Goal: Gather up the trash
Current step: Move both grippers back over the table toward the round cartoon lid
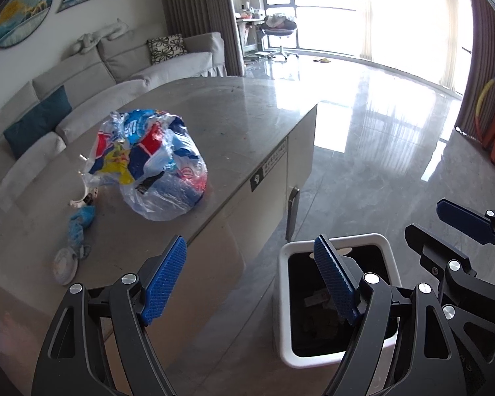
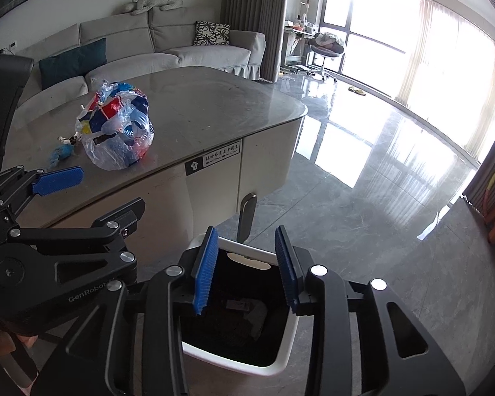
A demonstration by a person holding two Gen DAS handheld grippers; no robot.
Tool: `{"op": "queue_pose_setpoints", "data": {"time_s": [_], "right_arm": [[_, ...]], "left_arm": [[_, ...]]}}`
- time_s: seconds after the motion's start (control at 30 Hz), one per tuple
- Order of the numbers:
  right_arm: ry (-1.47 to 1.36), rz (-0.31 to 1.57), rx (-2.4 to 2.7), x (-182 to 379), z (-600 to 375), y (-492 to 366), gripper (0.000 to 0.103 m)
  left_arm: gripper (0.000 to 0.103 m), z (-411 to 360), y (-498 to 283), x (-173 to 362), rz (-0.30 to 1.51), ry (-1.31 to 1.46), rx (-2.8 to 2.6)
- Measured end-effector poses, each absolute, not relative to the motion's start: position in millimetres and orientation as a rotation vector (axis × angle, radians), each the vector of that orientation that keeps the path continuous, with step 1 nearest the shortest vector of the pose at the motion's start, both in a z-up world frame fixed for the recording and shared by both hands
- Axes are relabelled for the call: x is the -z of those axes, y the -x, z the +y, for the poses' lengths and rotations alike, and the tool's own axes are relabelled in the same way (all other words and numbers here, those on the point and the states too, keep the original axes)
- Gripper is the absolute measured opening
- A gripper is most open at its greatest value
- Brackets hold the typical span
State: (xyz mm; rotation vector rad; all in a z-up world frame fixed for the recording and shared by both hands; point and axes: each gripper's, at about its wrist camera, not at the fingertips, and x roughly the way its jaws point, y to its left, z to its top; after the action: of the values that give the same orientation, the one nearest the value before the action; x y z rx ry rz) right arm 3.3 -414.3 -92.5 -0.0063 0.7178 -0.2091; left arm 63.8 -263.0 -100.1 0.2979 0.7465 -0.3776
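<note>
1. The plastic bag of trash (image 1: 155, 165) lies slumped on the grey bench (image 1: 241, 115), a lumpy mound with its knotted top turned toward the sofa (image 1: 82, 76). No clear long axis can be made out.
2. Beside it, nearer the bench's left end, lie a crumpled blue scrap (image 1: 79, 222), a small white round object (image 1: 64, 265) and some small white pieces (image 1: 82, 198).
3. The white trash bin (image 2: 282, 349) stands on the floor (image 2: 379, 198) just beside the bench, its dark liner holding a few scraps.
4. The left claw (image 1: 250, 280) hangs over the bench edge and the bin rim, jaws spread wide, holding nothing.
5. The right claw (image 2: 247, 270) is poised directly above the bin mouth, jaws parted and gripping nothing.
6. "GenRobot" is printed on the left claw's body in the right wrist view. A black-and-white label (image 2: 214, 161) on the bench side shows a fist and characters too small to read.
</note>
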Motion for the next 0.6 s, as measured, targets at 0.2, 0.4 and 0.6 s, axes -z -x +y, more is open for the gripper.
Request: {"op": "queue_pose_setpoints", "data": {"time_s": [0.2, 0.4, 0.6], "right_arm": [[0.025, 0.688, 0.159, 83, -386, -19, 0.049], [0.052, 0.654, 0.122, 74, -355, -38, 0.068], [0.079, 0.639, 0.074, 70, -322, -56, 0.078]], "left_arm": [[0.086, -223, -75, 91, 0.735, -0.259, 0.308], [0.088, -179, -91, 89, 0.741, -0.219, 0.221], [0.092, -137, -106, 87, 0.742, -0.177, 0.144]]}}
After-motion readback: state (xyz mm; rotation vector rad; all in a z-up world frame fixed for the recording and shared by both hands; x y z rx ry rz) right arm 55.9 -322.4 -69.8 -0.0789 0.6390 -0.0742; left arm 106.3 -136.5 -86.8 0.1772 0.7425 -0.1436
